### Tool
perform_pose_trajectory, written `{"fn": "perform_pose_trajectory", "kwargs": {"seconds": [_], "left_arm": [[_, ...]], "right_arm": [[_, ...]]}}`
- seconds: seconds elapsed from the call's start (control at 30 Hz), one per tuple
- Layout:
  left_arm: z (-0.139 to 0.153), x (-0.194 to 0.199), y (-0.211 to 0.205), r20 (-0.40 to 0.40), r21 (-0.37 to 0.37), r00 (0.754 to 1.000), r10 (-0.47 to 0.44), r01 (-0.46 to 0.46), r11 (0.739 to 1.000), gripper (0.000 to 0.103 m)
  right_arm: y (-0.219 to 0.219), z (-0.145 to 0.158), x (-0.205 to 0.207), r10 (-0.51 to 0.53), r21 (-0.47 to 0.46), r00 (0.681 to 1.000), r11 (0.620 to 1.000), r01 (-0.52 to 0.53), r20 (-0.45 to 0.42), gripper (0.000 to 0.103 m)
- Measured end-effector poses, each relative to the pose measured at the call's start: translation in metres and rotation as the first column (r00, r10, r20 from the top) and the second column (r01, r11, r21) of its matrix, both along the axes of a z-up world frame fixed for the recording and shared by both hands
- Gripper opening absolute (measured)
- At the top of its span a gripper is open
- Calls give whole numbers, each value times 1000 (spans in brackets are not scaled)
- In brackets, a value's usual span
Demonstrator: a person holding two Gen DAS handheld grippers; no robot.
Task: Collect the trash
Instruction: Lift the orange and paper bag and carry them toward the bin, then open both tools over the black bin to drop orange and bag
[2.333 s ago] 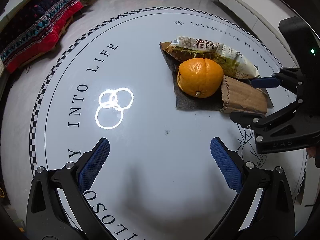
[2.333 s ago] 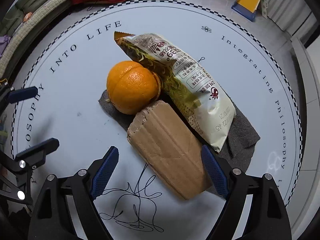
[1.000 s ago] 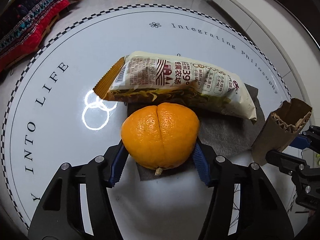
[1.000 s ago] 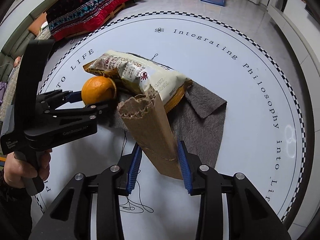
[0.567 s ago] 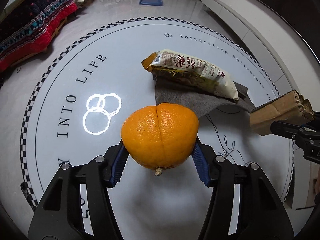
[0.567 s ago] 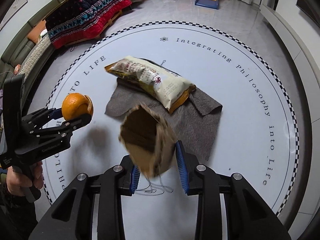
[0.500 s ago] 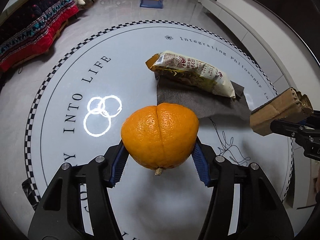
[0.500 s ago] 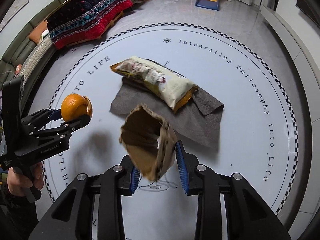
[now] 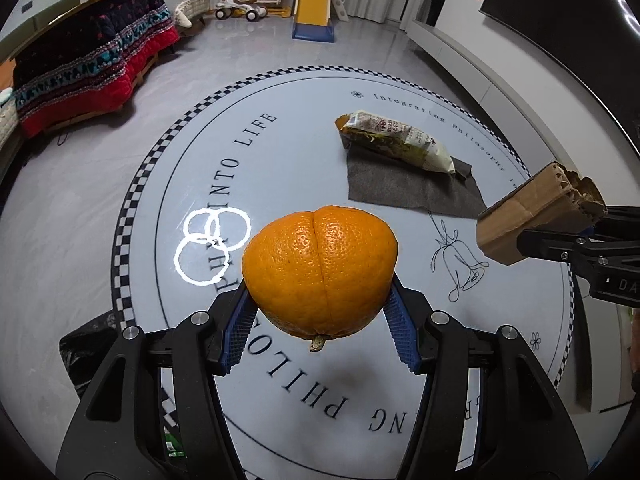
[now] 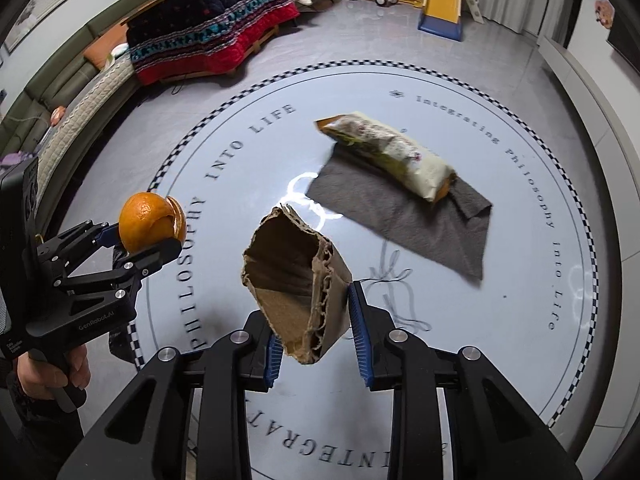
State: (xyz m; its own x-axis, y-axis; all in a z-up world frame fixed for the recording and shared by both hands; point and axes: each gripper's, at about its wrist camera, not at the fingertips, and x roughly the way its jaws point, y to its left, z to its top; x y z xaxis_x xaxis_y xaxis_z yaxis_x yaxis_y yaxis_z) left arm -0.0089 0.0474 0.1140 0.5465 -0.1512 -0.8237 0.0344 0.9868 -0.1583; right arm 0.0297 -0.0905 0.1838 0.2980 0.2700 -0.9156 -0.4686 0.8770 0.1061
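My left gripper (image 9: 320, 332) is shut on an orange peel (image 9: 320, 276) and holds it well above the round white table (image 9: 280, 160); the peel also shows in the right wrist view (image 10: 150, 222). My right gripper (image 10: 318, 340) is shut on a brown corrugated cardboard piece (image 10: 296, 280), lifted off the table; the cardboard also shows at the right of the left wrist view (image 9: 536, 216). A snack wrapper (image 9: 394, 142) lies on a dark grey cloth (image 9: 404, 188) at the far side of the table; both show in the right wrist view, wrapper (image 10: 388, 156) on cloth (image 10: 416, 224).
A tangle of thin black thread (image 9: 456, 264) lies on the table near the cloth. A black bag (image 9: 88, 348) sits below the table's left edge. A red and dark quilted bench (image 10: 212, 44) and toys (image 9: 312, 12) stand on the floor beyond.
Both grippers have risen and drawn back from the cloth with their loads; the wrapper and cloth look smaller and farther. The black bag has come into the left wrist view.
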Motion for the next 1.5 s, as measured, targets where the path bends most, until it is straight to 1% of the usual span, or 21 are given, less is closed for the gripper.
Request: {"fn": "perform_pose_trajectory", "kwargs": {"seconds": [0.2,0.4,0.57,0.7,1.0,1.23,1.37,1.5], "left_arm": [[-3,-36,33,6,-1,998,55,-55,999,58],[-12,-70,68,4,4,993,122,-122,993,58],[-22,-102,95,4,12,984,178,-178,984,58],[-30,-126,120,-1,15,972,233,-233,972,58],[-44,-175,177,-18,0,933,360,-360,933,58],[-59,-208,217,-46,-3,894,446,-447,895,58],[-71,-221,235,-71,-10,871,486,-488,873,58],[-80,-231,251,-92,-15,852,516,-519,855,58]], "right_arm": [[45,-8,-28,69,16,997,997,-69,-14,31],[93,-20,-59,156,40,987,987,-155,-37,31],[136,-30,-86,239,67,969,970,-236,-58,31],[172,-37,-108,315,73,946,948,-311,-71,31],[232,-52,-142,427,89,898,904,-419,-103,31],[273,-63,-159,489,88,863,872,-481,-130,31],[295,-68,-169,513,97,847,858,-504,-142,31],[313,-76,-173,520,99,840,854,-511,-156,33]]}}
